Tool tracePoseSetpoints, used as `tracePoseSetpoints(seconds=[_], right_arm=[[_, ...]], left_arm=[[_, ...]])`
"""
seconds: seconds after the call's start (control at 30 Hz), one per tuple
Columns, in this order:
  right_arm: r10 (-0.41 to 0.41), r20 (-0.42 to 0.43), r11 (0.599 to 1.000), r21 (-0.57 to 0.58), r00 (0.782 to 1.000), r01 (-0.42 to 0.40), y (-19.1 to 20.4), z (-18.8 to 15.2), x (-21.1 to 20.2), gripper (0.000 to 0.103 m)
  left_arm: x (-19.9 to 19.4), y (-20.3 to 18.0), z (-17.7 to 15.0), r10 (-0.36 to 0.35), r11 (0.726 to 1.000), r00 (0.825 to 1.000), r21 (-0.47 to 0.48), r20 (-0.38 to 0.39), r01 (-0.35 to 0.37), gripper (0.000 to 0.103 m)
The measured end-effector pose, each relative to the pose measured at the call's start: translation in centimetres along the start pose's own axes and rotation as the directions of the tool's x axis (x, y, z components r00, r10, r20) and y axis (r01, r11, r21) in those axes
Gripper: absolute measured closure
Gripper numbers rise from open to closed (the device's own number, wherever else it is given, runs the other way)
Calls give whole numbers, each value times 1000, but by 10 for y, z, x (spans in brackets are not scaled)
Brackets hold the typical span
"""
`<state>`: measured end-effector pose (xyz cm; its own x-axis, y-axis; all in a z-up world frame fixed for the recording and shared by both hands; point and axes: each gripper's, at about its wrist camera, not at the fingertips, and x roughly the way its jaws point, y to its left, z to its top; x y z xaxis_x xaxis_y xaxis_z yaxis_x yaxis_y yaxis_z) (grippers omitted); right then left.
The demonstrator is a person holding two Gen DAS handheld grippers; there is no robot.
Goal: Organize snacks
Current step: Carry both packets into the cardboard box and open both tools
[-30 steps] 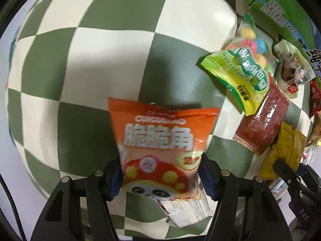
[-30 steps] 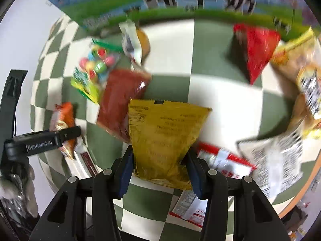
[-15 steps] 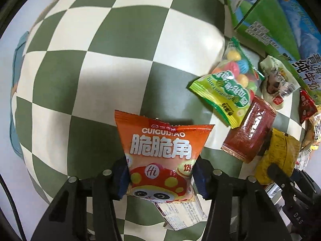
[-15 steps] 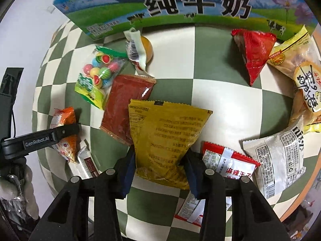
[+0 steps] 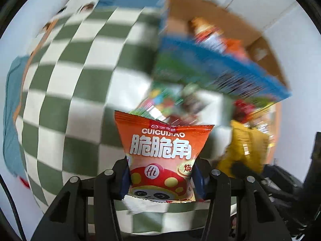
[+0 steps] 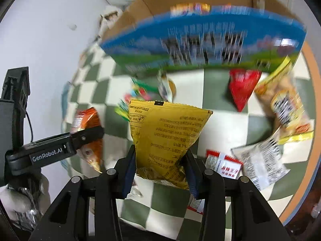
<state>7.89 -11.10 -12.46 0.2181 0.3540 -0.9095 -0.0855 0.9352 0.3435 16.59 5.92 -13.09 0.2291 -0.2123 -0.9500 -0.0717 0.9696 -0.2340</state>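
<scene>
In the left wrist view my left gripper (image 5: 161,177) is shut on the lower part of an orange snack bag (image 5: 160,152) and holds it upright above the green-and-white checked tablecloth (image 5: 70,100). My right gripper (image 6: 160,170) is shut on a yellow snack bag (image 6: 166,128), also lifted off the cloth. The right wrist view shows the orange bag (image 6: 88,124) at the left, behind a black finger (image 6: 80,138) of the left gripper. A blue-and-green carton (image 6: 200,40) with an open top stands behind; blurred packets lie inside it (image 5: 216,38).
Loose packets lie on the cloth: a red triangular one (image 6: 242,86), a yellow one (image 6: 284,108), a white one (image 6: 258,160), a red-and-white one (image 6: 222,162) and a colourful candy bag (image 5: 162,102). The table's orange edge (image 6: 313,120) curves along the right.
Both grippers have risen, lifting the orange and yellow bags off the cloth. The views tilted up, so the carton's open top now shows.
</scene>
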Motion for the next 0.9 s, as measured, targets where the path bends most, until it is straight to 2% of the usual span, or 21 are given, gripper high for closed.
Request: tracePoseSetpoints(seconds=[0.1,0.13,0.2,0.33,0.43,0.57,0.67,0.8,0.9], right_arm=[[29,70,1000,6,997,-30,-4,19,-39,57],[32,94,999,8,995,-32,-5,26,-50,57],[34,148,999,17,988,-37,-11,48,-73,57],[-20,222,1000,28,975,14,-26,97,-92,57],[-86,255,996,27,963,82,-43,142,-92,57],[-192,238,981,26,952,191,-64,203,-71,57],[-255,193,967,28,948,254,-83,243,-47,57],[-284,135,959,49,949,280,-107,278,-16,57],[-290,103,957,58,951,285,-120,291,1,57]], left_arm=[[-21,-40,21,-60,998,998,29,36,59,55],[-14,-51,22,-65,997,997,41,51,63,55],[-25,-71,43,-66,995,995,75,81,60,55],[-8,-107,98,-61,994,995,98,83,52,55],[16,-121,140,-30,995,999,95,43,25,55],[59,-127,192,58,993,998,101,-9,-57,55],[90,-118,228,122,989,991,97,-58,-116,55],[116,-109,259,174,981,980,107,-93,-164,55],[134,-105,277,196,976,973,124,-118,-181,55]])
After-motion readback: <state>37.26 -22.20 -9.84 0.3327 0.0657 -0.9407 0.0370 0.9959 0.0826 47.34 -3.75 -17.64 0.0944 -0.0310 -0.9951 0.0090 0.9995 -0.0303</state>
